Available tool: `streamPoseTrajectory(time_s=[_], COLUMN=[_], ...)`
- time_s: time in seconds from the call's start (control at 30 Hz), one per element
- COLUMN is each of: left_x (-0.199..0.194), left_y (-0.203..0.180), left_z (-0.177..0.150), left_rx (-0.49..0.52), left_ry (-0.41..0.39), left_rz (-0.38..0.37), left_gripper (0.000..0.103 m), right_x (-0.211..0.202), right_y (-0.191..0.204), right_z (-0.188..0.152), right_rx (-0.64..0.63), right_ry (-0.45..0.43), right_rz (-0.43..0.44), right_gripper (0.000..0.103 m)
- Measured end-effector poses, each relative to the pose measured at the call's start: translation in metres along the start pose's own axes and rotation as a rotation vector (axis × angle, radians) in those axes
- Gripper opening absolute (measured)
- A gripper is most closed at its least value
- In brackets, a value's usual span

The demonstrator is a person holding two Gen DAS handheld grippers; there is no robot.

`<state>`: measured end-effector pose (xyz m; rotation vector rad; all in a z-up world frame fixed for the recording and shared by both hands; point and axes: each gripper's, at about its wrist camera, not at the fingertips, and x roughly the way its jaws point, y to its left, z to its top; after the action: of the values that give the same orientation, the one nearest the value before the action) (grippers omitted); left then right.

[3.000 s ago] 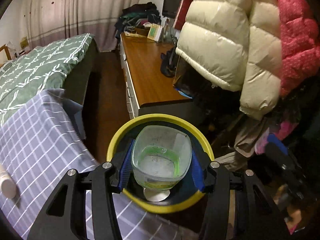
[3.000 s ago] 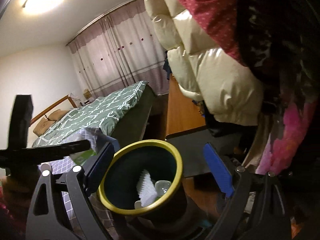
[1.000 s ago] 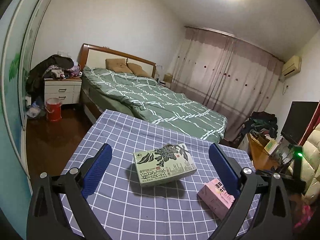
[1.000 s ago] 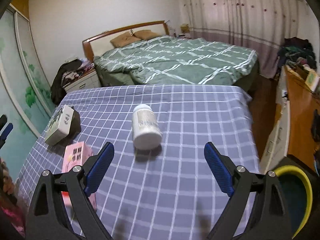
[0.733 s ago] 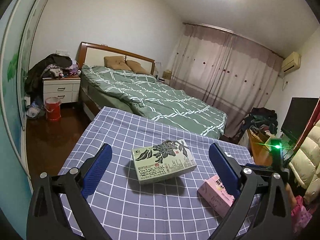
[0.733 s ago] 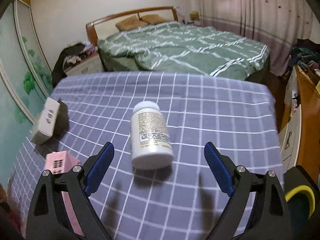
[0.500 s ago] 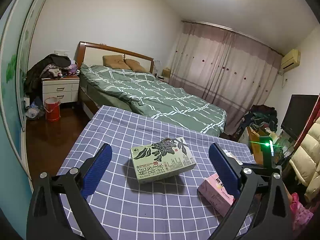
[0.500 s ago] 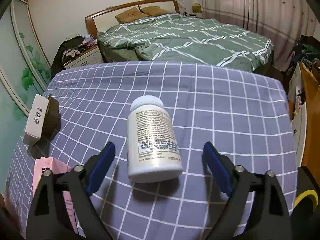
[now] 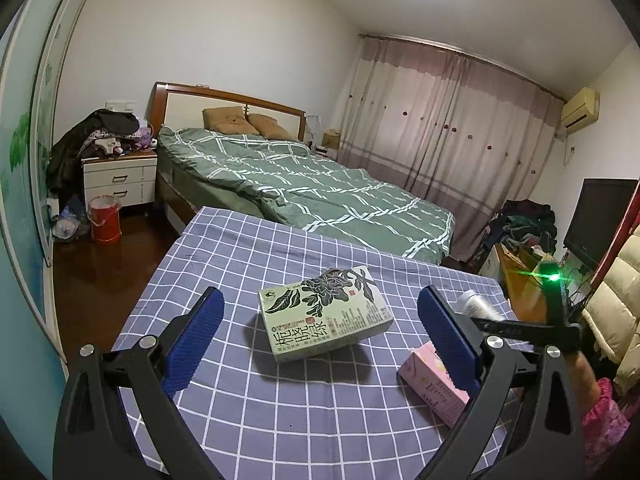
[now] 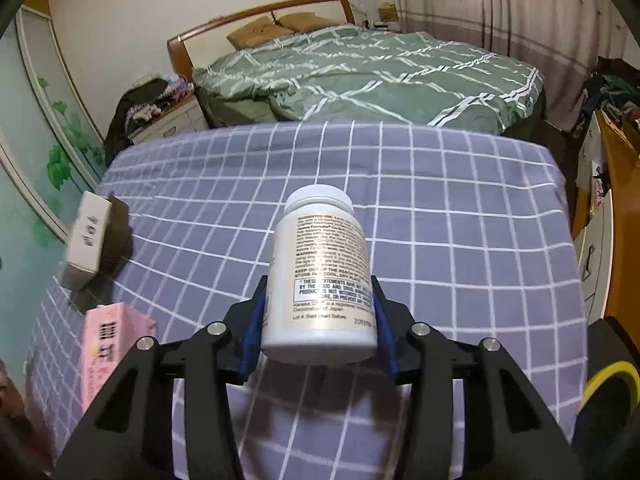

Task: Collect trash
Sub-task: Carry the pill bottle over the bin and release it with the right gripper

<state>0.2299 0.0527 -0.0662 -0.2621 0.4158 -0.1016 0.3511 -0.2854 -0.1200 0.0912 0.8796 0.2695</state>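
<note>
While the right gripper [image 10: 320, 316] is clamping the rigid, likely slippery white bottle [image 10: 320, 280] low on its body, the left gripper [image 9: 320, 336] is hovering open around the box [image 9: 324, 312].

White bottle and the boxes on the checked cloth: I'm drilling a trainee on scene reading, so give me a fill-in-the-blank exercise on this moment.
1. The right gripper is shut on the white ____.
2. The left gripper is ____, with the green box lying between its fingers.
3. The small box beside the green one is ____ in colour.
4. The bin's rim is ____.

Missing words: bottle; open; pink; yellow
</note>
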Motion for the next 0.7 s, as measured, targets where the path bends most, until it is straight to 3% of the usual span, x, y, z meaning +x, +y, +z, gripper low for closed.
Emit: streamPoseTrajectory(time_s=[0.33, 0.7], left_x=[0.002, 0.001], left_y=[-0.002, -0.005], left_z=[-0.002, -0.003], left_rx=[-0.003, 0.002], left_ry=[0.009, 0.008], left_rz=[0.000, 0.006], left_gripper=[0.096, 0.096], right_x=[-0.089, -0.153], right_y=[-0.015, -0.103], right_z=[-0.029, -0.096], right_rx=[0.077, 0.263], right_ry=[-0.128, -0.176], right_rz=[0.019, -0.194], right_gripper=[0.045, 0.045])
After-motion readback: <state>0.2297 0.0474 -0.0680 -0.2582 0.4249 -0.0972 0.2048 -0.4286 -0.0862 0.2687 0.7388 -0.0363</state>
